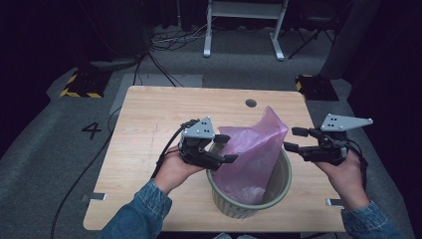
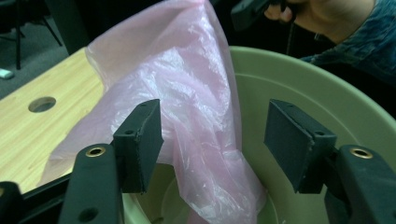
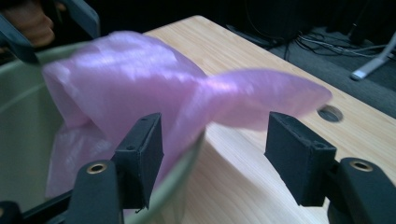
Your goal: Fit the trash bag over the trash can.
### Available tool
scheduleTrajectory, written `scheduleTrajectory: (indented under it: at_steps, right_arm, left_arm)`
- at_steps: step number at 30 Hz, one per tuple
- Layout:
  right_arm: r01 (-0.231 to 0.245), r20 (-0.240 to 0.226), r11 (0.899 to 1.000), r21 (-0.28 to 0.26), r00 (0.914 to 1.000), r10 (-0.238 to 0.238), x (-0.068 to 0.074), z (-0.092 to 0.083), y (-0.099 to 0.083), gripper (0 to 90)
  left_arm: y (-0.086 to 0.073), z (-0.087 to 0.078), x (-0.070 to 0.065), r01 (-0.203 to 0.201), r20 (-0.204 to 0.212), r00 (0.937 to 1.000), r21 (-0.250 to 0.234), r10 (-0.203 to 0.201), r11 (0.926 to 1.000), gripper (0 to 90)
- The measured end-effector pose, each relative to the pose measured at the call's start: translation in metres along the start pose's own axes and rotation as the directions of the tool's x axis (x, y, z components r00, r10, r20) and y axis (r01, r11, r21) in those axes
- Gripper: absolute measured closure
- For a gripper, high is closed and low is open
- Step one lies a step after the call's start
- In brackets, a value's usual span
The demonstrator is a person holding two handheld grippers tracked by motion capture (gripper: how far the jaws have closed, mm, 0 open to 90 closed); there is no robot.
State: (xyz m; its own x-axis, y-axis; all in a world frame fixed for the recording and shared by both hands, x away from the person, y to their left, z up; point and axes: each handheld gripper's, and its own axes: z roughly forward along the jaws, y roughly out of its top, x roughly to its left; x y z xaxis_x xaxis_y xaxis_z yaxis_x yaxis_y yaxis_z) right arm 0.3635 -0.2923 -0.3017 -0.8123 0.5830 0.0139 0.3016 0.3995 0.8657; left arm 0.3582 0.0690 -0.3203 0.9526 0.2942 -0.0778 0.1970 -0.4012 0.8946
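Closest to me, at the near edge of the wooden table (image 1: 149,114), stands the green bin (image 1: 278,191), and I place everything else by it. A pink plastic bag (image 1: 254,149) sits loosely inside it: the lower part is slumped down against the inner wall, and the upper part rises above the rim and leans out over the bin's far side, toward the round hole (image 1: 251,103) in the tabletop.

My left gripper (image 1: 225,148) hovers over the bin's left rim, pointing across its mouth. Its jaws stand wide apart with nothing pinched. In the left gripper view the bag (image 2: 187,93) hangs between and beyond the two black pads (image 2: 140,140), a fold passing close by the left one, though I cannot tell whether it brushes it. The bin's pale inner wall (image 2: 327,93) curves behind the right pad.

My right gripper (image 1: 294,139) is off the bin's right side, just outside the rim and above it, aimed back toward the bag. Its jaws are apart too and grip nothing. In the right gripper view the bag (image 3: 154,88) is blurred and lies ahead of the pads (image 3: 140,149), with its loose tip stretching out past the bin's rim (image 3: 184,163) over bare table (image 3: 243,177). The bag's top is near these jaws but apart from them.
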Motion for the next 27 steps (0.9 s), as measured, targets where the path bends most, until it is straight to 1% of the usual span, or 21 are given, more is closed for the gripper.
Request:
scheduleTrajectory:
  at_steps: [2, 4, 6, 9, 10, 12, 13, 15, 17, 18, 20, 22, 24, 25, 26, 27]
  right_arm:
    - [0.000, -0.010, 1.000, -0.003, 1.0000, -0.001, 0.001, 0.003, 0.004, 37.7]
    - [0.014, -0.013, 1.000, -0.004, 0.9998, -0.014, 0.001, 0.007, 0.006, 40.6]
    - [0.014, -0.021, 1.000, -0.004, 0.9997, -0.014, 0.001, 0.010, 0.008, 43.9]
    - [0.015, -0.052, 1.000, -0.003, 0.9985, -0.015, 0.000, 0.014, 0.010, 53.7]
    - [0.023, -0.071, 1.000, -0.002, 0.9972, -0.023, -0.001, 0.016, 0.011, 60.2]
    - [0.039, -0.112, 0.999, -0.004, 0.9929, -0.039, -0.001, 0.019, 0.011, 67.6]
    - [0.049, -0.136, 0.999, -0.008, 0.9895, -0.049, -0.002, 0.020, 0.011, 73.0]
    - [0.067, -0.180, 0.998, -0.021, 0.9813, -0.069, -0.002, 0.023, 0.009, 79.5]
    - [0.082, -0.218, 0.996, -0.026, 0.9722, -0.086, 0.000, 0.025, 0.007, 83.9]
    - [0.094, -0.240, 0.995, -0.027, 0.9658, -0.098, 0.001, 0.025, 0.006, 84.8]
    - [0.126, -0.277, 0.992, -0.019, 0.9524, -0.127, 0.009, 0.026, 0.004, 85.3]
    - [0.159, -0.308, 0.987, -0.006, 0.9389, -0.153, 0.017, 0.027, 0.002, 85.4]
    - [0.180, -0.331, 0.984, 0.012, 0.9288, -0.166, 0.025, 0.028, -0.001, 85.4]
    - [0.191, -0.342, 0.981, 0.020, 0.9238, -0.173, 0.029, 0.028, -0.002, 85.4]
    - [0.201, -0.351, 0.979, 0.030, 0.9195, -0.178, 0.033, 0.028, -0.004, 85.3]
    - [0.206, -0.356, 0.978, 0.036, 0.9170, -0.180, 0.037, 0.028, -0.006, 85.3]
  left_arm:
    - [-0.001, 0.002, 0.001, 0.004, -0.004, 1.0000, 0.005, -0.004, 1.0000, 38.6]
    - [-0.001, 0.003, 0.002, 0.001, -0.014, 0.9999, 0.013, -0.001, 0.9999, 39.6]
    - [-0.002, 0.004, 0.002, -0.001, -0.025, 0.9997, 0.025, 0.001, 0.9997, 42.0]
    - [-0.003, 0.006, 0.002, -0.002, -0.022, 0.9997, 0.038, 0.003, 0.9993, 47.8]
    - [-0.003, 0.006, 0.002, -0.010, -0.023, 0.9997, 0.039, 0.011, 0.9992, 51.9]
    - [-0.003, 0.006, 0.002, -0.015, -0.020, 0.9997, 0.039, 0.016, 0.9991, 57.6]
    - [-0.003, 0.005, 0.002, -0.018, -0.013, 0.9998, 0.038, 0.018, 0.9991, 61.4]
    - [-0.003, 0.004, 0.000, -0.022, -0.008, 0.9997, 0.032, 0.022, 0.9992, 66.1]
    - [-0.003, 0.002, -0.002, -0.029, -0.007, 0.9996, 0.023, 0.029, 0.9993, 67.3]
    - [-0.003, 0.000, -0.003, -0.033, -0.006, 0.9994, 0.017, 0.033, 0.9993, 67.2]
    - [-0.002, -0.002, -0.005, -0.035, -0.014, 0.9993, 0.008, 0.036, 0.9993, 64.6]
    - [-0.002, -0.003, -0.006, -0.036, -0.024, 0.9991, 0.003, 0.036, 0.9993, 60.1]
    - [-0.002, -0.004, -0.005, -0.030, -0.035, 0.9989, 0.004, 0.030, 0.9995, 56.2]
    - [-0.003, -0.004, -0.003, -0.018, -0.040, 0.9990, 0.004, 0.018, 0.9998, 54.7]
    - [-0.004, -0.004, -0.002, -0.009, -0.050, 0.9987, -0.001, 0.009, 1.0000, 51.6]
    - [-0.005, -0.004, 0.000, -0.005, -0.059, 0.9983, -0.002, 0.005, 1.0000, 49.8]
